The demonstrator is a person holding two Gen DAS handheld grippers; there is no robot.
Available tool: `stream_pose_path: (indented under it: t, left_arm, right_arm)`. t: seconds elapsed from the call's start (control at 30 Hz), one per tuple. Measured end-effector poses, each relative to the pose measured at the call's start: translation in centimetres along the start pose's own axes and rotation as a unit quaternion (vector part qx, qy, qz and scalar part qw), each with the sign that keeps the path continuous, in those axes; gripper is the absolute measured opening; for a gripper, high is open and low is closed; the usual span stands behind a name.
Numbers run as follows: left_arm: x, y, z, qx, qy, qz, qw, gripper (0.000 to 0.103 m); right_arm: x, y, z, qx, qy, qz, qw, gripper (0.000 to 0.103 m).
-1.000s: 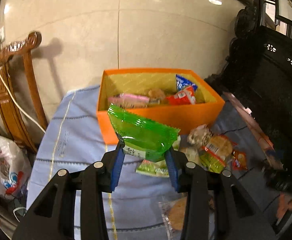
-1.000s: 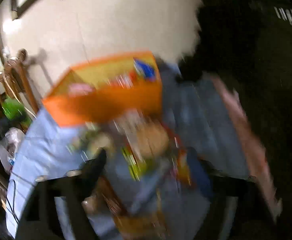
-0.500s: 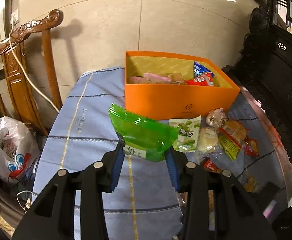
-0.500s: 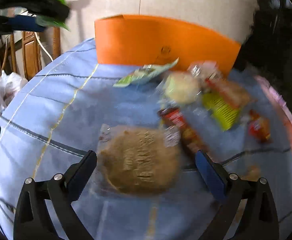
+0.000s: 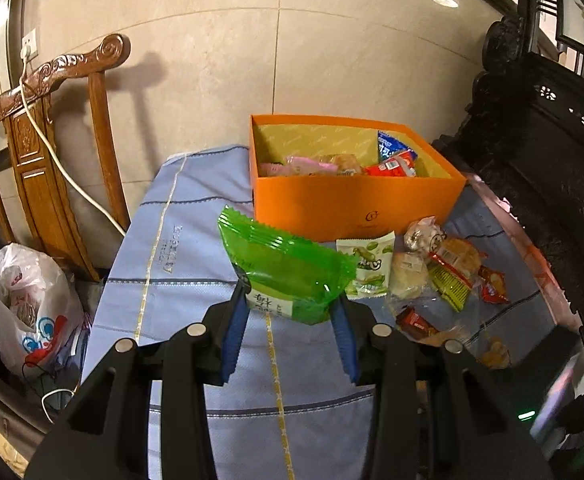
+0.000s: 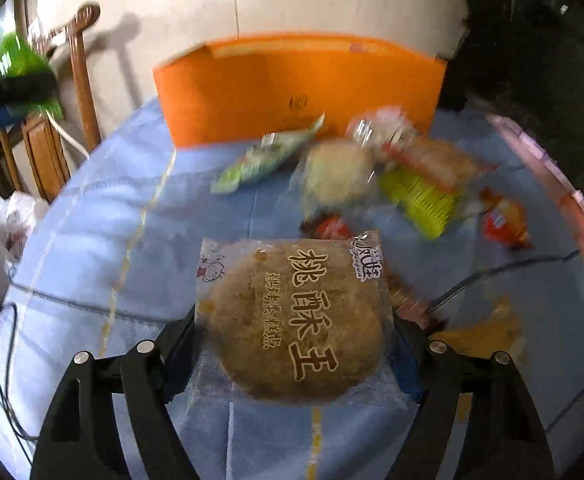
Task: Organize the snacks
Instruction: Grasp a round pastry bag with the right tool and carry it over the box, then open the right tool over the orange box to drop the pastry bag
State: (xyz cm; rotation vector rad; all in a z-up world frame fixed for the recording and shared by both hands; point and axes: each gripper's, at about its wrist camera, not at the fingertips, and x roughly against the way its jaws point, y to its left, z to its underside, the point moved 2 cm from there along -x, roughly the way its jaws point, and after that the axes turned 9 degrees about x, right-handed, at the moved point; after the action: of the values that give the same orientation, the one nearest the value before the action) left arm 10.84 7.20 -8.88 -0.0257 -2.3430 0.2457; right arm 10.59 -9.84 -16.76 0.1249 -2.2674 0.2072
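My left gripper [image 5: 290,316] is shut on a green snack packet [image 5: 284,268], held above the blue cloth in front of the orange box [image 5: 355,208]. The box holds several packets. My right gripper [image 6: 293,344] is shut on a clear-wrapped round brown biscuit [image 6: 295,320] and holds it just above the cloth. Loose snacks lie before the box: a pale green packet [image 5: 369,268], a round bun [image 5: 409,276], a yellow-green packet [image 6: 423,200] and a small red packet [image 6: 505,220]. The left gripper with its green packet also shows at the far left of the right wrist view [image 6: 20,80].
A carved wooden chair [image 5: 52,152] with a white cable stands left of the table. A white plastic bag [image 5: 24,300] sits on the floor below it. Dark carved furniture [image 5: 551,152] stands at the right. The blue cloth [image 5: 180,264] covers the table.
My left gripper has drawn back and left from the box with the green packet. My right gripper has closed on the round biscuit and lifted it.
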Motion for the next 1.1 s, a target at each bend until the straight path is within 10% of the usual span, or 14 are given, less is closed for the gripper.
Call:
stream_pose_path:
  t: [0.43,1.0,1.03,1.07,1.1]
  left_arm:
    - [-2.7,-3.2,-7.2,0.014,-0.033,-0.007,0.9993,0.039]
    - [-14.7,-6.1,-16.9,-0.012,-0.024,-0.002,0.9996,0.039]
    - [-15.4,-6.0,-17.2,-0.005,-0.02,-0.003,0.9998,0.054]
    - [-15.8,-6.0,-17.1,-0.003,-0.013,-0.007,0.9999,0.094]
    - [-16.1,-6.1,-17.1,-0.006,-0.01,-0.023,0.9997,0.098]
  right_arm:
    - [4.6,-7.8,-15.7,0.017,-0.112,0.03,0.993,0.08]
    - [-8.3,-10.6,-25.3,0.008,-0.082,0.008,0.997,0.082]
    - [-9.3,-10.5,-25.6,0.014,-0.068,0.017,0.997,0.091]
    - [-9.7,-10.6,-25.7,0.018,-0.061,0.027,0.998,0.1]
    - [-9.9,-10.7,-25.8,0.021,-0.059,0.038,0.997,0.099]
